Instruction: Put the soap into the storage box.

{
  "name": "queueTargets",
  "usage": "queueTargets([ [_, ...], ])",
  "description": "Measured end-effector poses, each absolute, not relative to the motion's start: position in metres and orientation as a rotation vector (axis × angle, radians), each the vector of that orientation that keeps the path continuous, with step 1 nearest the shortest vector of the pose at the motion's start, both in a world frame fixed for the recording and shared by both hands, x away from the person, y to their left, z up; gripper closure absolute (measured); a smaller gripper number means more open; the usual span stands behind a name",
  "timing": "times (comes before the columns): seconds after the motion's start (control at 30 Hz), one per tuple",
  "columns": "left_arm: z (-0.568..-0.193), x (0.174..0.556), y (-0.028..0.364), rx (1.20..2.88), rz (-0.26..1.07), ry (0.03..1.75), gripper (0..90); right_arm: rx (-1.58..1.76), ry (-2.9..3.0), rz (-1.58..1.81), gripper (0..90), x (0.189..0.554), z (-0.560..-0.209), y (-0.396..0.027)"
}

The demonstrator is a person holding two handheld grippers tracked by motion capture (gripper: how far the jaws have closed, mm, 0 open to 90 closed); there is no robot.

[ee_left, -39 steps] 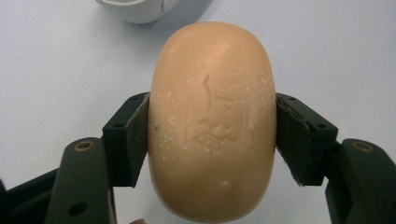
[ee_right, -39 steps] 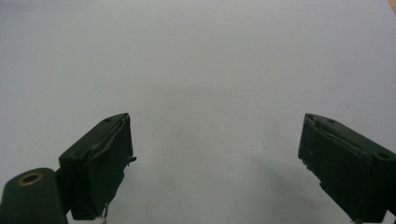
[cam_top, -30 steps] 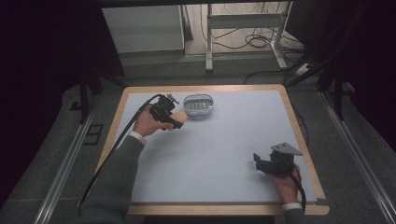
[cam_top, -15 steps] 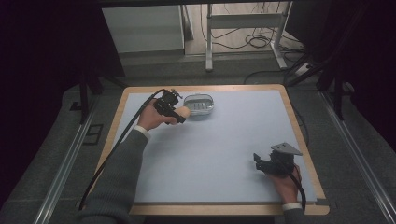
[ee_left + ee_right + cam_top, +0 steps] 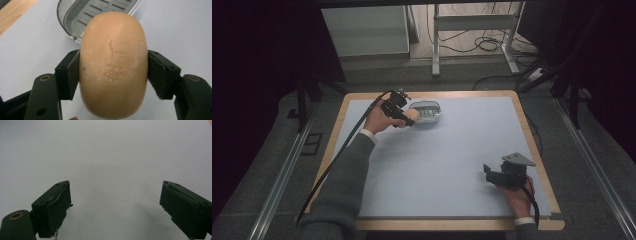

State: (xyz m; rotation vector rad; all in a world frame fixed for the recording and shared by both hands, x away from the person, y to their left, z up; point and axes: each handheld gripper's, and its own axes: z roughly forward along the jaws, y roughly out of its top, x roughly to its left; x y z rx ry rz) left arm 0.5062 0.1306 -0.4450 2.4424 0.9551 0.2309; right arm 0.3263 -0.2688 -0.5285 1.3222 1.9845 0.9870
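A tan oval bar of soap (image 5: 113, 65) with stamped characters sits clamped between the black jaws of my left gripper (image 5: 113, 72). In the high view that gripper (image 5: 408, 119) hovers at the left edge of a grey slatted soap dish (image 5: 426, 111) near the table's far side, with the soap (image 5: 410, 115) at its tip. In the left gripper view the dish (image 5: 75, 17) lies just beyond the soap, nothing in it. My right gripper (image 5: 487, 172) rests near the front right corner, jaws wide open over bare mat (image 5: 112, 157).
A pale blue mat (image 5: 437, 160) covers the wooden table (image 5: 539, 150). A black cable (image 5: 337, 155) trails from the left gripper along the sleeve. Beyond the table are a white cabinet (image 5: 364, 30), a metal stand (image 5: 472, 25) and floor cables.
My left gripper has carried the soap a little to the right and farther away, up to the left edge of the soap dish. The right gripper has stayed in place.
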Motion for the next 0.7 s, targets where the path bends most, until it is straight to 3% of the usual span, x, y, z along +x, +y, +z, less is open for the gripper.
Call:
queueTargets([
  [0.7,-0.439,0.529,0.112,2.473,0.242,0.91,32.9,1.322,1.984,0.981,10.1,0.326,-0.528,-0.268],
])
